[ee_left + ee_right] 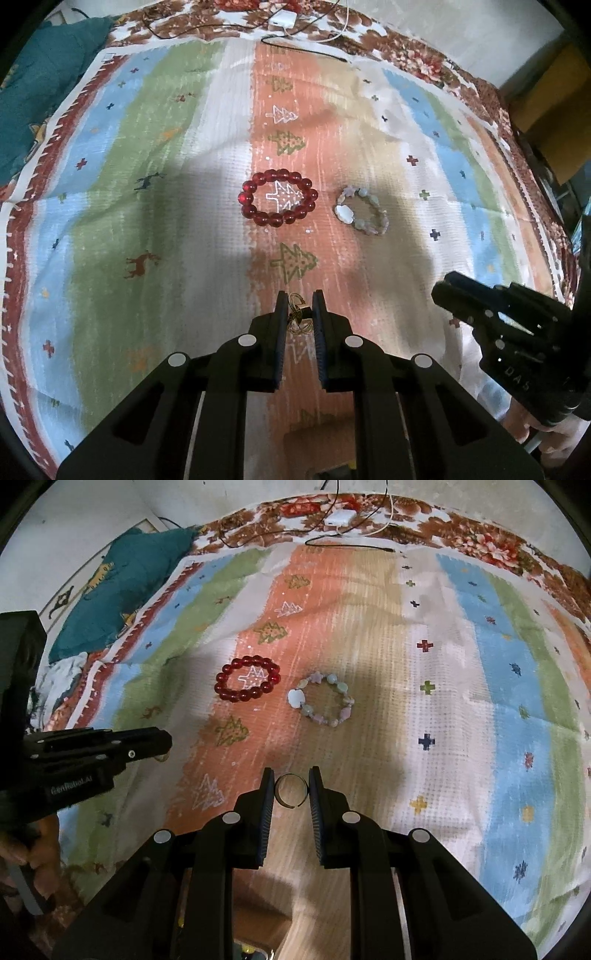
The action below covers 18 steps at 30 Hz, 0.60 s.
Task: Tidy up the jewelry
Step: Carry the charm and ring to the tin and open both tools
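A red bead bracelet lies on the striped cloth, with a pale stone bracelet just right of it. My left gripper is shut on a small gold ornament ring, held above the cloth in front of the red bracelet. My right gripper is shut on a thin open metal ring, held above the cloth in front of the pale bracelet. Each gripper shows in the other's view: the right gripper at the right edge, the left gripper at the left edge.
The striped cloth lies over a floral blanket. A teal pillow sits far left. A white charger with cables lies at the far edge.
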{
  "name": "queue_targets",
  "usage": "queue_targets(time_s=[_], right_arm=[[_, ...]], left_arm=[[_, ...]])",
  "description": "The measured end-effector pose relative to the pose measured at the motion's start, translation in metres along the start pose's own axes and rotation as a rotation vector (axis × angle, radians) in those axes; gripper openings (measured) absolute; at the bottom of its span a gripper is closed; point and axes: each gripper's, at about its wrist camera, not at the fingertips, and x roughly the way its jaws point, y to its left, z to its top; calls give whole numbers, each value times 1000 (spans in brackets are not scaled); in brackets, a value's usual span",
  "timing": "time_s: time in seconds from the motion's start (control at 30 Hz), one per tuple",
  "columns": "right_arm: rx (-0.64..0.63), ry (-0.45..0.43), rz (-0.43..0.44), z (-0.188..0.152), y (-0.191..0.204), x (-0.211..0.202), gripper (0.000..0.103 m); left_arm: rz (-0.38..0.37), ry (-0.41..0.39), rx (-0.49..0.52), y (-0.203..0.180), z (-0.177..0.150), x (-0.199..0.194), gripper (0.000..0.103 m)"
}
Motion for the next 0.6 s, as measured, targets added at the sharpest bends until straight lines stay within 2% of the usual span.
queue_targets(time_s=[0.6], right_arm=[[-65, -61, 28, -28, 30, -43, 20]], left_arm=[[-50, -72, 43, -15, -43, -49, 13]])
